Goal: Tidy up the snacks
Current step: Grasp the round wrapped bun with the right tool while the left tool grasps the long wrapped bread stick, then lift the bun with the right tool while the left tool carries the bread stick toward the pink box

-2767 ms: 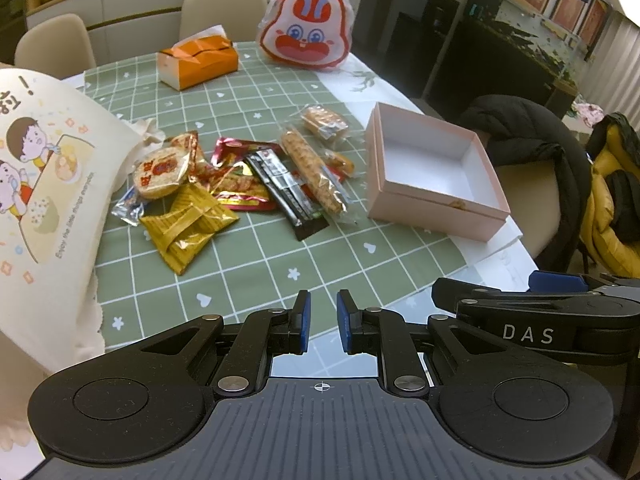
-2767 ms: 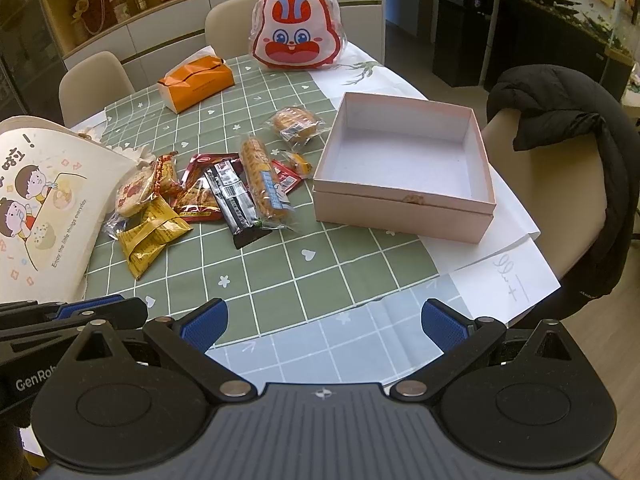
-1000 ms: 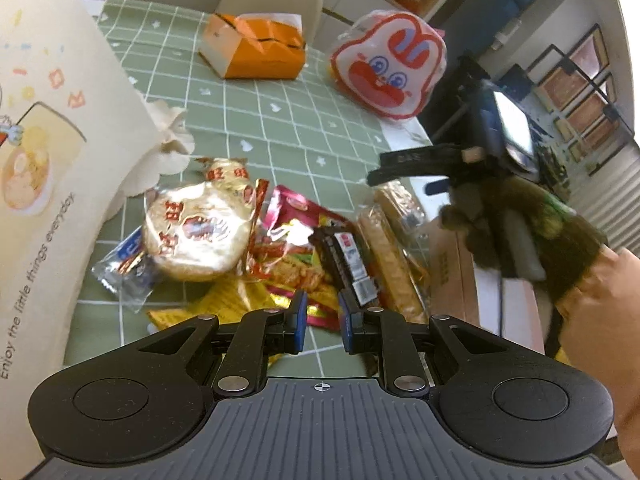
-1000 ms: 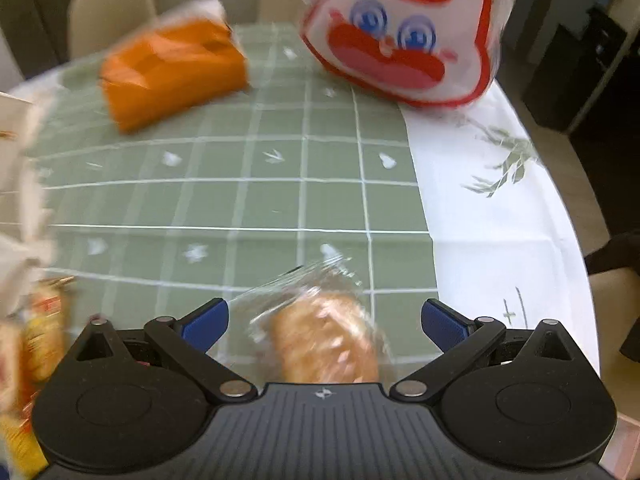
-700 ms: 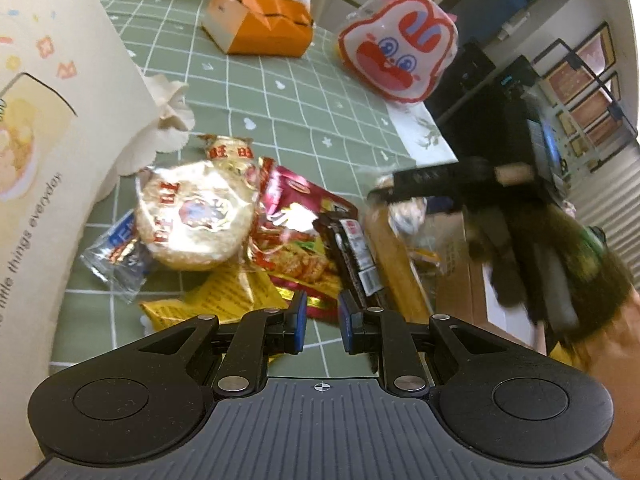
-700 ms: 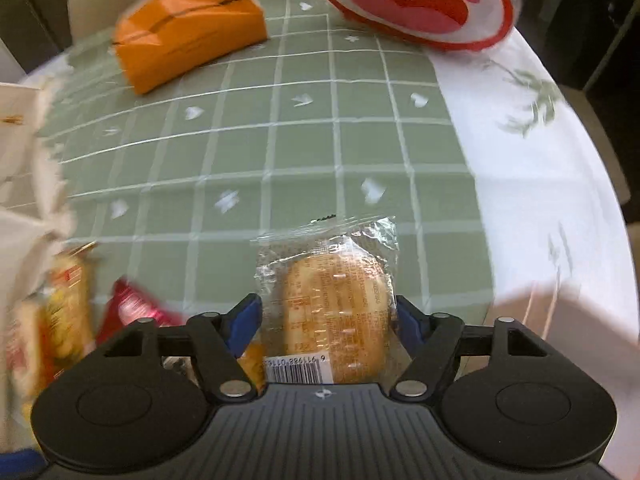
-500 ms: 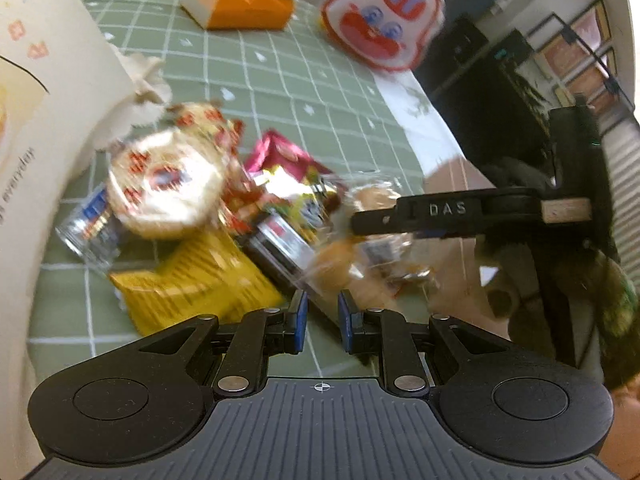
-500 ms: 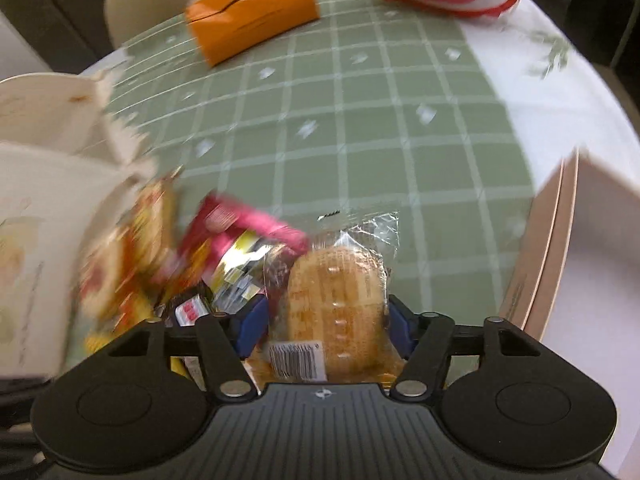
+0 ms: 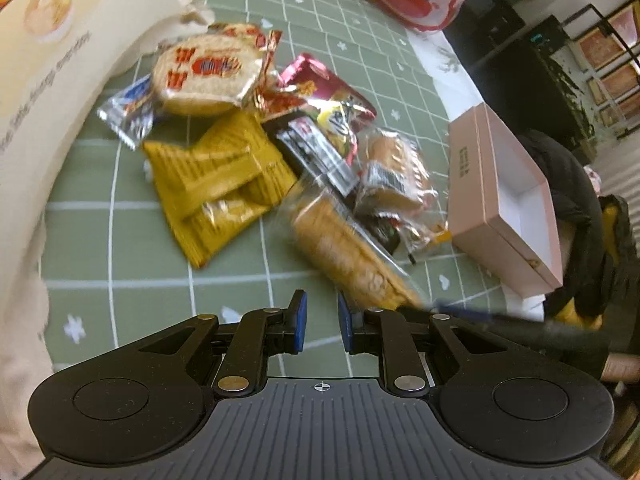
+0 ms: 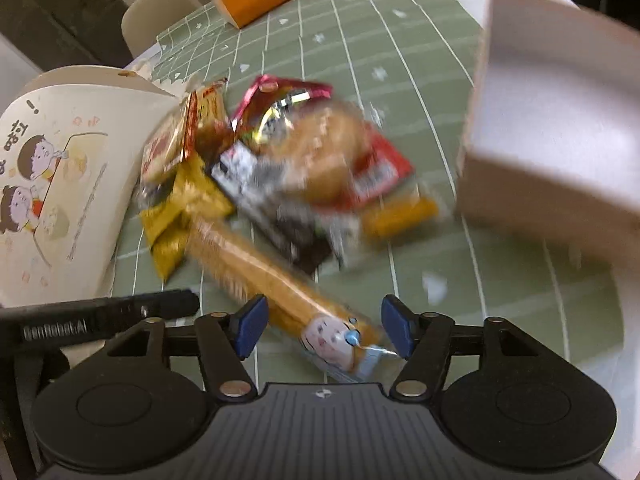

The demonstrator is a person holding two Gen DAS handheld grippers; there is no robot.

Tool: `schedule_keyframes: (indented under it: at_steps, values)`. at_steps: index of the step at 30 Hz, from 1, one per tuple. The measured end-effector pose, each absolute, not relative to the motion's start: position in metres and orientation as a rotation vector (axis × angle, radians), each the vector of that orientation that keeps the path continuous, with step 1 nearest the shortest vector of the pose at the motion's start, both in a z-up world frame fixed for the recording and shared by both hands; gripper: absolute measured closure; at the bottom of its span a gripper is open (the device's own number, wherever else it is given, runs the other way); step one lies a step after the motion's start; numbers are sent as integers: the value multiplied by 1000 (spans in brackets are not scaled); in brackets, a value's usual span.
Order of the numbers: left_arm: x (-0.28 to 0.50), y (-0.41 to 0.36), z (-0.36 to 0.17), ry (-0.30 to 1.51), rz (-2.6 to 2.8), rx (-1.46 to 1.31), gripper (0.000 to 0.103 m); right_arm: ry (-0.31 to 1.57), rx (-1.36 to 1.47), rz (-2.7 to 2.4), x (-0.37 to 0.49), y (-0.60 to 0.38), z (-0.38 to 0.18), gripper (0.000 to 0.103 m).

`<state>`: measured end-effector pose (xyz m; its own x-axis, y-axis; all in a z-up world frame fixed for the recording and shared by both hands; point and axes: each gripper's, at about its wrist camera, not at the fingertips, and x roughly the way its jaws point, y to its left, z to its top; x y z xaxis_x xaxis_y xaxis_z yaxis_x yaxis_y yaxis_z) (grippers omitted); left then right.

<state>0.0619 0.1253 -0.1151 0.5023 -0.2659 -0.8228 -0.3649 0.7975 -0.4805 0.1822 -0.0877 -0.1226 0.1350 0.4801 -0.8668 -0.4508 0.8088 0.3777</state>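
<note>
Between the blue pads of the right gripper (image 10: 321,328), whose jaws are opening, lies the near end of a long biscuit pack (image 10: 280,284); the pads stand clear of it on both sides. That pack runs toward 11 o'clock into the snack pile: a yellow packet (image 10: 176,216), a black wrapper (image 10: 256,196), a red packet (image 10: 376,172) and a blurred round bread in clear wrap (image 10: 324,152). At 1 o'clock stands the pink box (image 10: 552,152), open on the green checked tablecloth (image 10: 360,40). At 9 o'clock leans a cartoon paper bag (image 10: 60,176).

Over the cloth, the left gripper (image 9: 321,324) has its pads nearly together with nothing between them; the pile sits at 12 o'clock, including a round rice cracker (image 9: 204,74).
</note>
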Motion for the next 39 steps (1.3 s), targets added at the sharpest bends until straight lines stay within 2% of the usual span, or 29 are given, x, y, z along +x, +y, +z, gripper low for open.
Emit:
schedule_keyframes:
  at_steps: [3, 7, 9, 11, 13, 15, 19, 21, 26, 27, 29, 31, 35, 39]
  values:
    - [59, 124, -117, 1065, 79, -718, 83, 1290, 128, 729, 160, -96, -132, 33]
    - [61, 123, -117, 1068, 95, -751, 83, 1298, 180, 844, 132, -90, -133, 32]
    - [63, 118, -113, 1055, 86, -740, 83, 1240, 148, 855, 121, -90, -126, 32]
    - [64, 114, -108, 1046, 81, -724, 83, 1104, 87, 808, 117, -98, -110, 26]
    - [63, 112, -106, 1044, 85, -704, 83, 971, 46, 716, 122, -105, -99, 21]
    - [61, 113, -105, 1054, 101, -683, 83, 919, 58, 599, 139, -108, -96, 21]
    - [57, 114, -106, 1089, 107, -660, 83, 901, 147, 586, 175, -92, -92, 20]
    - [57, 113, -107, 1104, 95, -651, 83, 870, 102, 584, 193, -67, -89, 17]
    - [57, 111, -106, 1133, 66, -636, 83, 904, -31, 547, 227, -8, -111, 17]
    - [58, 112, -106, 1132, 65, -639, 83, 909, -35, 546, 228, -6, -116, 18]
    - [60, 114, -108, 1126, 69, -661, 83, 931, -12, 580, 217, -13, -124, 27]
    - [63, 116, -110, 1121, 89, -684, 83, 949, 0, 608, 206, -23, -129, 44]
    - [71, 116, -111, 1094, 98, -703, 83, 1010, 45, 627, 166, -67, -128, 48]
    - [84, 97, -108, 1077, 86, -568, 82, 1018, 77, 531, 132, -119, -127, 48]
